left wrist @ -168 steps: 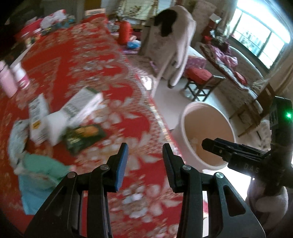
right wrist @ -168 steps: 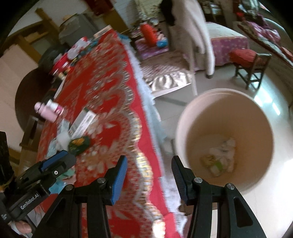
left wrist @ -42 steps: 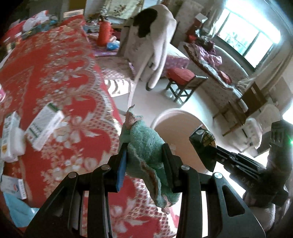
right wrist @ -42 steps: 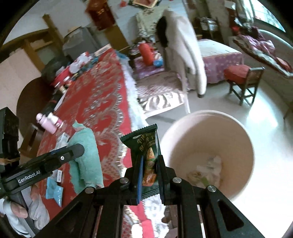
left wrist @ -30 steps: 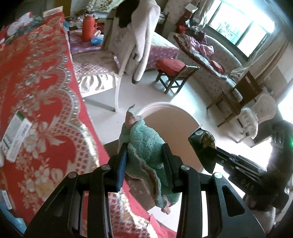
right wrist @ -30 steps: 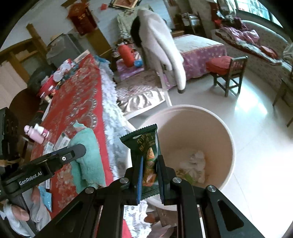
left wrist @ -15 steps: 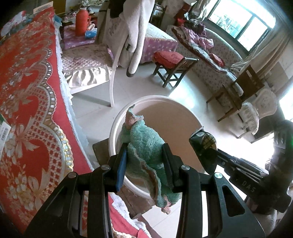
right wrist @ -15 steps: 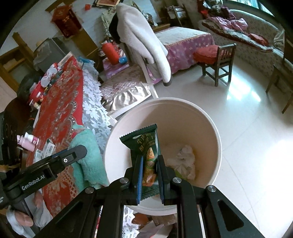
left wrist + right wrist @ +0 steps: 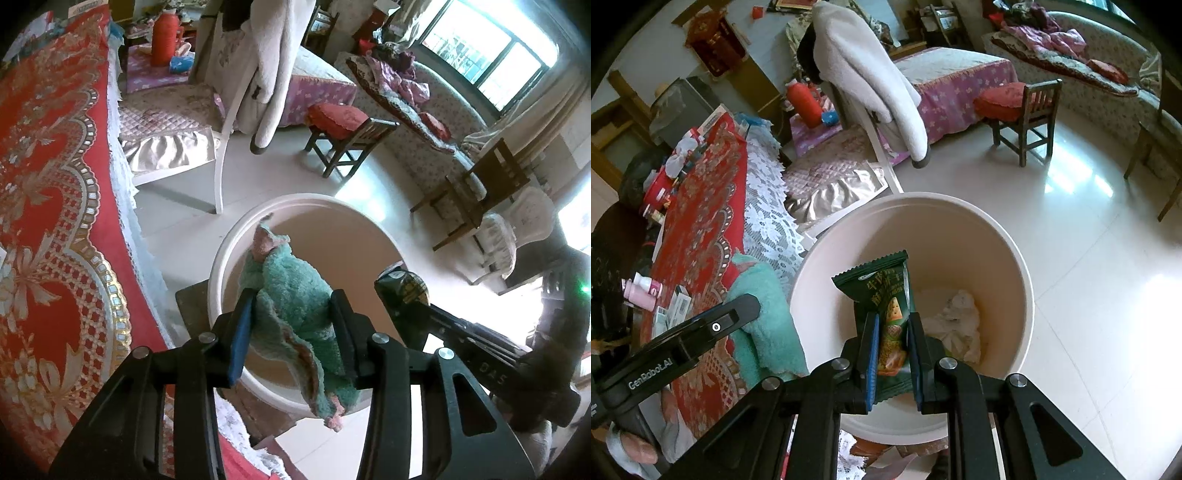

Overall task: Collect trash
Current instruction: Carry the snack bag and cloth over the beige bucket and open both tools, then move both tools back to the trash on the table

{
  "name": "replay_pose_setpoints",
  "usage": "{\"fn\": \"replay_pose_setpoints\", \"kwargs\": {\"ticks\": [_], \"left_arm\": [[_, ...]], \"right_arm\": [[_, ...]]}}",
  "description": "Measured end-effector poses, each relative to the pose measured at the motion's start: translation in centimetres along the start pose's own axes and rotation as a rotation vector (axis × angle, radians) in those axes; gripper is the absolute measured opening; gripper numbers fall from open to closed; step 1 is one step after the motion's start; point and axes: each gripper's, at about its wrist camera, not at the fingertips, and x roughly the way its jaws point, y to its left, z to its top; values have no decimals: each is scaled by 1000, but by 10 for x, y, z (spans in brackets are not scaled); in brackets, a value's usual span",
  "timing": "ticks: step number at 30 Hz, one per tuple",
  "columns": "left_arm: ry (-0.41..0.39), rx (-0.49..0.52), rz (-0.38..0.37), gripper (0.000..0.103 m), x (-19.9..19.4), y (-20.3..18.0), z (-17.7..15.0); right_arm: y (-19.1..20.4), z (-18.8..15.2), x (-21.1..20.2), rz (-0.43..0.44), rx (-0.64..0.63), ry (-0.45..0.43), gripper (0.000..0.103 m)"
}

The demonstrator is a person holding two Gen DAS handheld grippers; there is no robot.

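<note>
While the left gripper (image 9: 291, 325) eases its jaws apart around the teal rag (image 9: 295, 291) at the near rim of the cream bin (image 9: 1015, 258), the limp cloth could drape outside, and the right gripper (image 9: 892, 350) clamps the green snack wrapper (image 9: 886, 295) over the bin.

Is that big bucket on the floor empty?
No, crumpled white paper already lies at the bottom of the bucket.

Left tool (image 9: 291, 325) angled steeply down, jaws opening (teal cloth (image 9: 295, 295) between pads, touching both). Right tool (image 9: 892, 354) also tilted down, jaws clamped tight on green snack packet (image 9: 886, 295).
</note>
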Motion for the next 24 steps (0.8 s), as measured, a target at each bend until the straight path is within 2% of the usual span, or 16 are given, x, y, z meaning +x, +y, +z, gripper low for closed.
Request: {"fn": "replay_pose_setpoints", "kwargs": {"ticks": [1,2,3,5,9,24], "left_arm": [[0,-2,-6,40,1,1,1],[0,-4,-12,41,1,1,1],[3,-6,-18,43,1,2,2],[4,-11,-32,52,1,2,2],[-2,-9,-25,52,-4,0,1],[-72,-24,84,52,-42,13,-12]], "right_arm": [[0,1,1,-2,3,2,14],[-1,1,2,-7,4,3,19],[-1,1,2,-12,4,3,32],[-1,1,1,-20,3,-4,45],[1,1,4,-13,-5,10,45],[31,-5,0,19,-63,11,45]]}}
